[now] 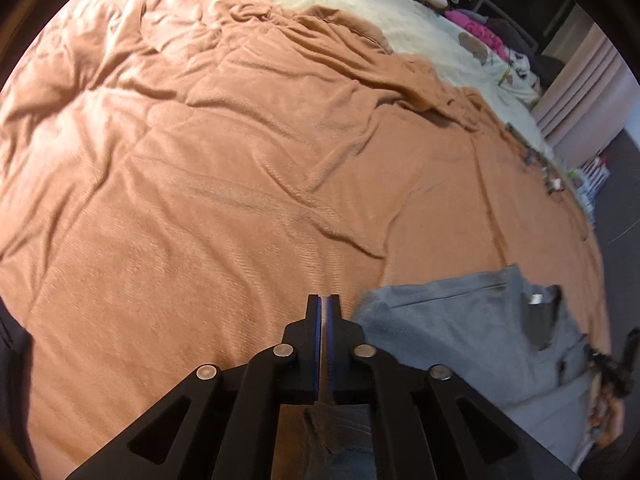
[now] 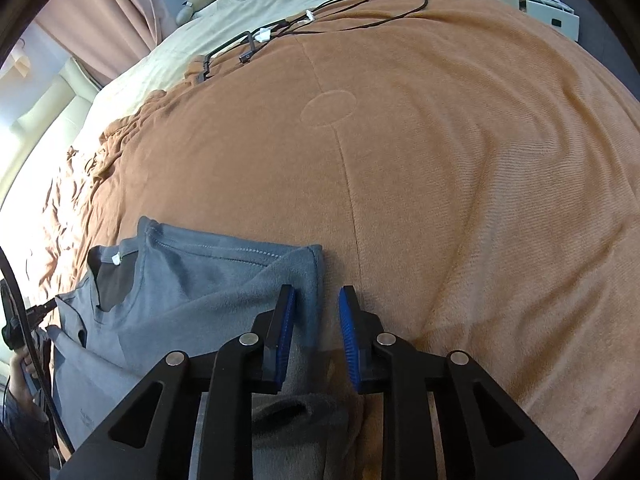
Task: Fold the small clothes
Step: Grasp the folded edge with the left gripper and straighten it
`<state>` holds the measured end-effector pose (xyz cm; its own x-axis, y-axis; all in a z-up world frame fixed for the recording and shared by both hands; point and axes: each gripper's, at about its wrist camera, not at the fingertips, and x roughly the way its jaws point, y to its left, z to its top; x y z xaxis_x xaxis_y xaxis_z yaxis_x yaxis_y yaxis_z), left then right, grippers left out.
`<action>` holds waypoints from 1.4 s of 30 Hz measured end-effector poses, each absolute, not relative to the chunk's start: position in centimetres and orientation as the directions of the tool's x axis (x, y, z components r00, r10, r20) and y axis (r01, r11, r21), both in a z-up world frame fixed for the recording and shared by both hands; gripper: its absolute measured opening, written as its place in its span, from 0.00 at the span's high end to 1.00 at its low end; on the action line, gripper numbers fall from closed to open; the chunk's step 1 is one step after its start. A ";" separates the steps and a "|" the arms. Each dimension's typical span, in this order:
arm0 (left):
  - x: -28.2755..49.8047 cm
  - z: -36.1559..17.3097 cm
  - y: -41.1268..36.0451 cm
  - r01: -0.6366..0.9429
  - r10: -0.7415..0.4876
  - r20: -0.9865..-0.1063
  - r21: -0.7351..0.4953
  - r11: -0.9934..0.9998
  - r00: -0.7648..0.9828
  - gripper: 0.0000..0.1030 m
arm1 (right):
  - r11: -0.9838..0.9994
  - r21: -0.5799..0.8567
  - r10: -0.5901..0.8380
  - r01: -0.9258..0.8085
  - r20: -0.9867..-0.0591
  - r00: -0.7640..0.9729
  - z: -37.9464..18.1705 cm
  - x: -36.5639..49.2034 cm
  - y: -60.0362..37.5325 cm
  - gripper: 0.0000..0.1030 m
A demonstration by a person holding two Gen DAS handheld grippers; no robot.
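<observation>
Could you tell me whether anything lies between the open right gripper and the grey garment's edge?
Nothing visible does: the right gripper hangs open directly over the grey garment, its fingers straddling the right edge.

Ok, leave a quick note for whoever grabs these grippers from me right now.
Left gripper: shut, with grey cloth showing behind the fingers, apparently pinched.
Right gripper: open, its left finger over the garment's right edge.
Grey garment: on the brown blanket, one side already folded over, collar tag up.
Left to do: finish the remaining folds and flatten it. Cables lie further up the bed.
</observation>
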<state>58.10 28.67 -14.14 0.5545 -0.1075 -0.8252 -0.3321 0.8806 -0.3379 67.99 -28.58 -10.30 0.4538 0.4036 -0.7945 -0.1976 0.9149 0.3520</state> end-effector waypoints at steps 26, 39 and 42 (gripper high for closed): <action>60.3 -16.8 25.1 -0.218 -0.072 -0.864 -0.205 0.954 0.498 0.93 | 0.903 0.357 0.428 -0.238 -0.787 0.444 -10.7 68.9 -28.0 0.71; 60.5 -17.8 26.8 -0.287 -0.048 -0.869 -0.214 0.934 0.493 0.94 | 0.958 0.242 0.288 -0.156 -0.810 0.510 -11.0 69.2 -26.4 0.97; 60.8 -18.0 26.4 -0.292 -0.020 -0.878 -0.181 0.939 0.479 0.88 | 0.961 0.232 0.277 -0.151 -0.815 0.509 -11.9 69.1 -26.0 0.97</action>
<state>60.78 26.45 -17.98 0.4789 -0.0202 -0.8777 -0.2917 0.9393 -0.1808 69.14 -25.99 -11.88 0.5087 0.2768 -0.8153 -0.1507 0.9609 0.2321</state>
